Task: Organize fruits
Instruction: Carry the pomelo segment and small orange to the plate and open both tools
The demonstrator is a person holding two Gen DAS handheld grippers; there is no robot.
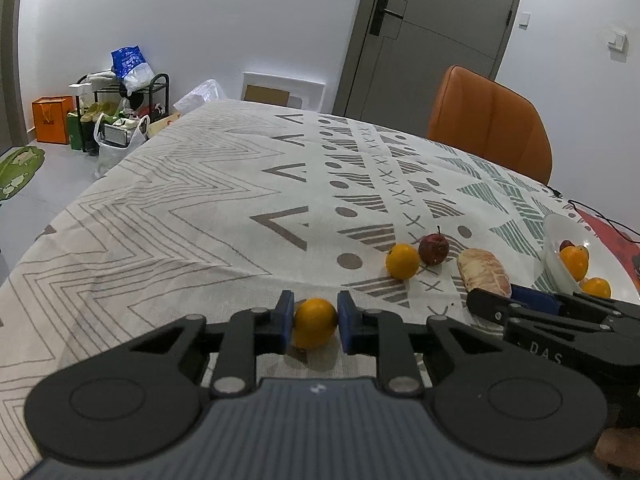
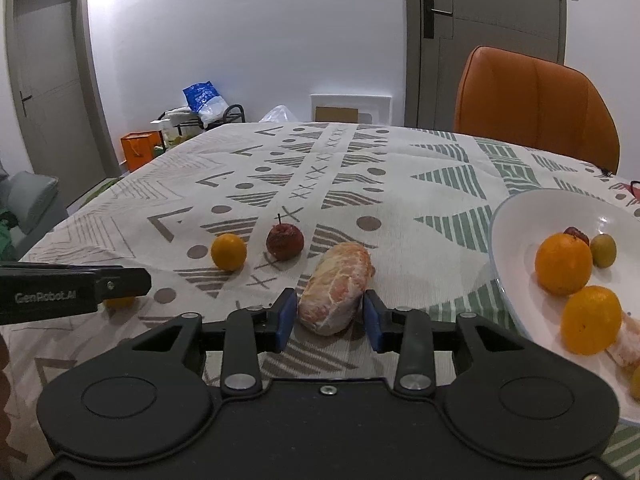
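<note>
My left gripper [image 1: 314,322] is shut on a small orange [image 1: 315,322] that rests on the patterned tablecloth. My right gripper [image 2: 329,314] stands open around a peeled citrus fruit [image 2: 336,286], its pads a little apart from the fruit's sides. Beyond lie another small orange [image 2: 228,251] and a dark red apple [image 2: 284,241]; both also show in the left wrist view, the orange [image 1: 402,261] and the apple [image 1: 433,249]. A white bowl [image 2: 516,216] at the right holds several fruits, among them two oranges [image 2: 563,258].
An orange chair [image 2: 536,104] stands at the table's far right side. A black cable [image 1: 600,216] lies near the bowl. The table's left edge [image 1: 72,200] drops to the floor, where bags and a shoe rack [image 1: 120,96] stand by the wall.
</note>
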